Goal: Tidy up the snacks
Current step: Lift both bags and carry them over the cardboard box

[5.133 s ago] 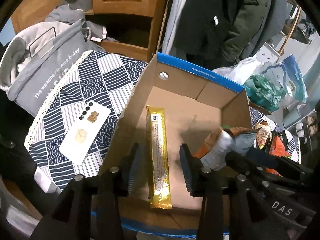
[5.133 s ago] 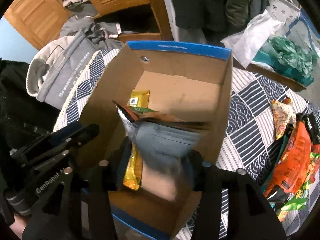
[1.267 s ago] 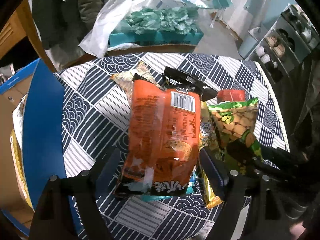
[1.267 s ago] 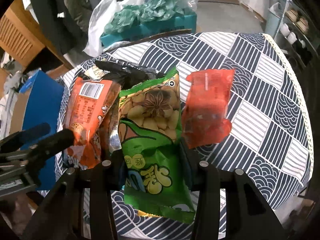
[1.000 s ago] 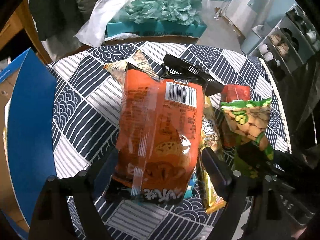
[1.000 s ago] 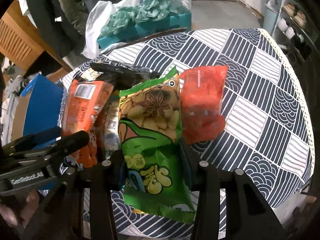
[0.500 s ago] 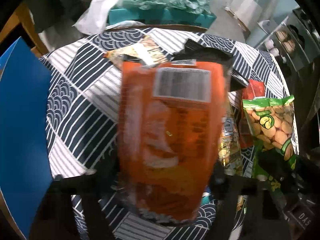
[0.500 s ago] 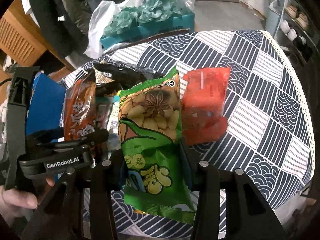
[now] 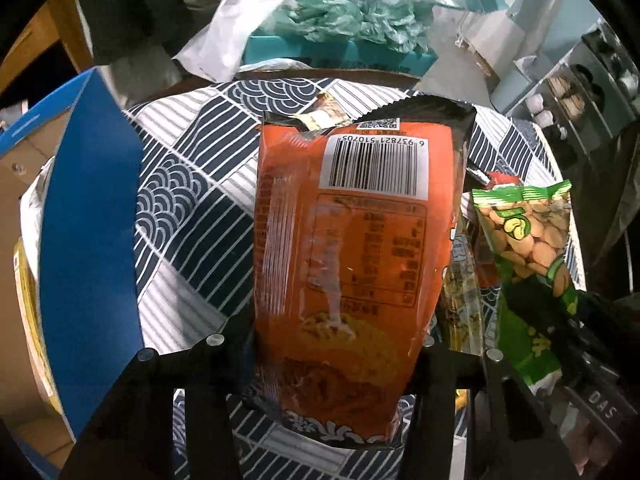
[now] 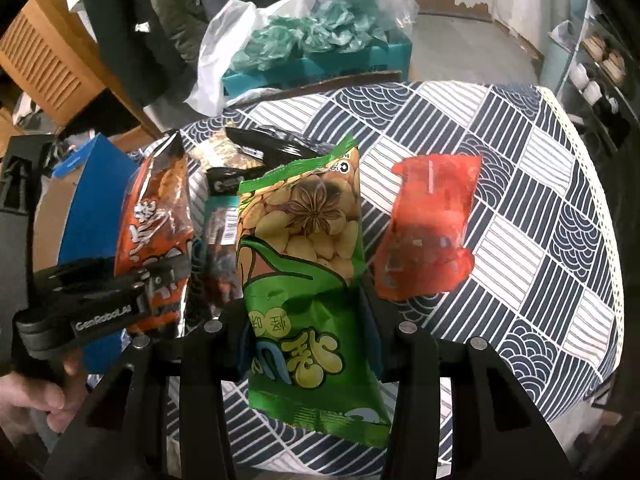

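An orange snack bag (image 9: pixel 352 240), barcode side up, fills the left wrist view. My left gripper (image 9: pixel 332 344) has it between its fingers, the jaws are closing and the pads press its sides. In the right wrist view that orange bag (image 10: pixel 156 216) hangs clear of the cloth, a hand holding the left gripper (image 10: pixel 160 276). My right gripper (image 10: pixel 308 336) is shut on a green peanut bag (image 10: pixel 304 264), raised above the table. The cardboard box (image 9: pixel 88 240) with blue walls stands to the left, a yellow bar (image 9: pixel 24 300) inside it.
On the patterned tablecloth (image 10: pixel 520 220) lie a red packet (image 10: pixel 428 232), a black packet (image 10: pixel 272 144) and a gold-wrapped bar (image 9: pixel 460 304). Behind the table are a teal box of green bags (image 10: pixel 312 40) and a white plastic bag (image 10: pixel 216 60). Shelves stand at the far right.
The left jaws have narrowed onto the orange bag, which has come up off the pile and turned on edge. The right gripper keeps the green bag nearly where it was.
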A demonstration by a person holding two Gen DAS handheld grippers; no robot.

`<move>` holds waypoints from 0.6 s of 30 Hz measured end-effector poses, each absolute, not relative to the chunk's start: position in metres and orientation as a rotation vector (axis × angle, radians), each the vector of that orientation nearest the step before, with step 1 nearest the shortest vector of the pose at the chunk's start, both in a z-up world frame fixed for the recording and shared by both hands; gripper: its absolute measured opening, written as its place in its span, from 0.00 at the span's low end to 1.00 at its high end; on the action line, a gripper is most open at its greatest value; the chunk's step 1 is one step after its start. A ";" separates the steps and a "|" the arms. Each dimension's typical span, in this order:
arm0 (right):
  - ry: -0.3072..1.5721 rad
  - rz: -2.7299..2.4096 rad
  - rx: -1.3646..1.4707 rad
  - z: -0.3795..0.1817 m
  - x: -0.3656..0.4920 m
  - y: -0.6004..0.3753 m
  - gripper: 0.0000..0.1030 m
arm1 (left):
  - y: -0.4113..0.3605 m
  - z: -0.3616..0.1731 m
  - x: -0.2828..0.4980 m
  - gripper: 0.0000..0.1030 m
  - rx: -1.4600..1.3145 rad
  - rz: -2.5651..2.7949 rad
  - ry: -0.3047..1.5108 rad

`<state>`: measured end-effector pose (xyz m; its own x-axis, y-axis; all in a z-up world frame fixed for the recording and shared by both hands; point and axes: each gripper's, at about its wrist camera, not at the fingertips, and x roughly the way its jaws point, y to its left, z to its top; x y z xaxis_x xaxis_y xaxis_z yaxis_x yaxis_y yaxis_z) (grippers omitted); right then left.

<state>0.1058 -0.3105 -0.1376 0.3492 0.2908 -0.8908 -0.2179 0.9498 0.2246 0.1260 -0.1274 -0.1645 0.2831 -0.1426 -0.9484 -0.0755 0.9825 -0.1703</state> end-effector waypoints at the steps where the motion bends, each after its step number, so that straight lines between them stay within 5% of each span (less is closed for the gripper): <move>1: 1.167 0.329 0.068 -0.136 0.106 -0.308 0.42 | -0.126 -0.163 0.125 0.49 -0.199 -0.044 1.283; 18: 1.115 0.402 0.036 -0.097 0.095 -0.265 0.42 | -0.093 -0.107 0.088 0.49 -0.155 -0.004 1.164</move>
<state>0.0947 -0.2652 -0.0974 0.3765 0.3322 -0.8648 -0.2963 0.9276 0.2274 0.0882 -0.0927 -0.1072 0.3972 -0.0834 -0.9139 -0.0770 0.9893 -0.1238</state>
